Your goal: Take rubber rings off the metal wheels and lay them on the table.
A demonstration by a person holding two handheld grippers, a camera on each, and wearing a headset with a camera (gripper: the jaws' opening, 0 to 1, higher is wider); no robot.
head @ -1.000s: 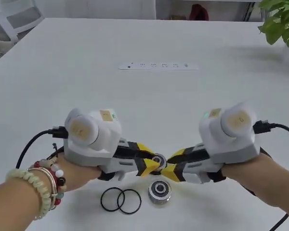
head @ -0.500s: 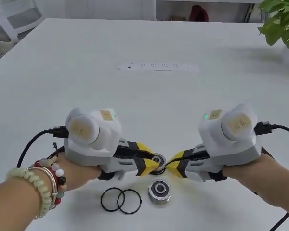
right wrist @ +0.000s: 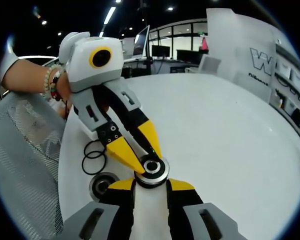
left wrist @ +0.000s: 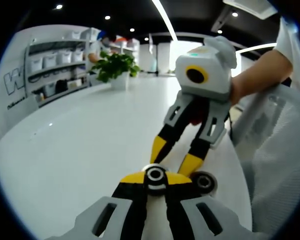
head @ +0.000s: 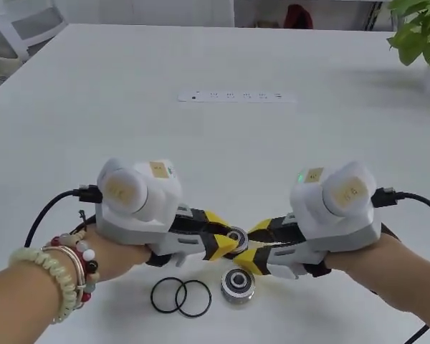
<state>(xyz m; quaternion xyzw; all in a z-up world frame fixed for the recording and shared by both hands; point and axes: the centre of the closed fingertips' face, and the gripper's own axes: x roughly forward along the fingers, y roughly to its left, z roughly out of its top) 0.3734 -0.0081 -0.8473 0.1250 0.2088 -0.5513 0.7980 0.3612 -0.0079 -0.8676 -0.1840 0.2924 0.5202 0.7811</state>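
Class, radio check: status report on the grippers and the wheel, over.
Left gripper shut on metal wheel. Right gripper at same wheel, grip unclear. Two rubber rings on table. Nothing blocking.

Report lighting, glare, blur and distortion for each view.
Head view: soft even light, sharp, only faint shadows on the table. Left gripper view: strong fisheye bending, bright glare behind the right gripper, the held wheel up close slightly soft. Right gripper view: same fisheye curve, bright ceiling strip, rings and left gripper crisp.
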